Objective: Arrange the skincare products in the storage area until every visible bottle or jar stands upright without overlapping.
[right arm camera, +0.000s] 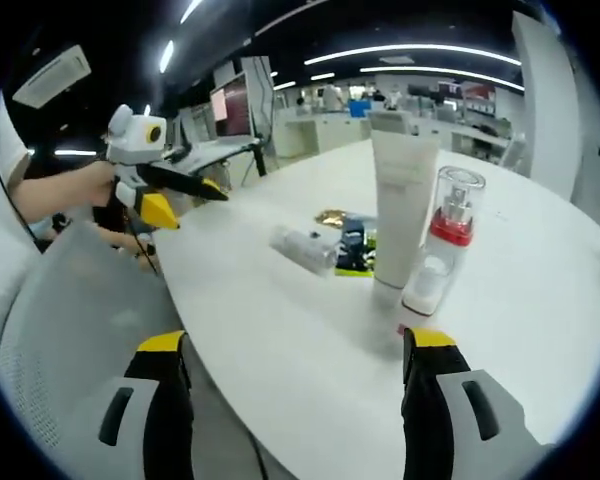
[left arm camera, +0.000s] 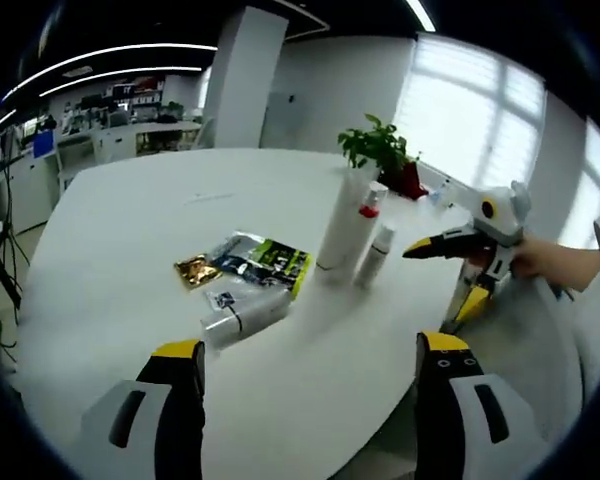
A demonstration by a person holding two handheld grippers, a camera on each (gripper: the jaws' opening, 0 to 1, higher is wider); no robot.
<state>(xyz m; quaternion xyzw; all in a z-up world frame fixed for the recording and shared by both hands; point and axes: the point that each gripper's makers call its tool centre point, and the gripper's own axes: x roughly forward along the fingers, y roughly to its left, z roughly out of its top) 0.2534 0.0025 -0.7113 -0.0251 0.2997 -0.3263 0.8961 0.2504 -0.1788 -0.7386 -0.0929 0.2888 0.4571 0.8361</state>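
A tall white tube [left arm camera: 341,225] [right arm camera: 404,195] stands upright on the white table [left arm camera: 130,230] [right arm camera: 310,350]. Close beside it stand a clear-capped bottle with a red collar [left arm camera: 369,207] [right arm camera: 447,225] and a small white bottle [left arm camera: 377,256]. A white bottle [left arm camera: 245,312] [right arm camera: 302,248] lies on its side near some flat packets [left arm camera: 265,262] [right arm camera: 352,248] and a gold sachet [left arm camera: 194,269] [right arm camera: 330,215]. My left gripper [left arm camera: 310,345] [right arm camera: 188,200] is open over the table's near edge, short of the lying bottle. My right gripper [right arm camera: 295,340] [left arm camera: 438,282] is open, facing the upright group, holding nothing.
A potted plant [left arm camera: 380,150] stands behind the upright bottles, near the windows. A grey chair [right arm camera: 70,330] sits at the table's edge below the left gripper. A person's hands [left arm camera: 545,262] [right arm camera: 65,190] hold both tools. Desks and shelves line the far room.
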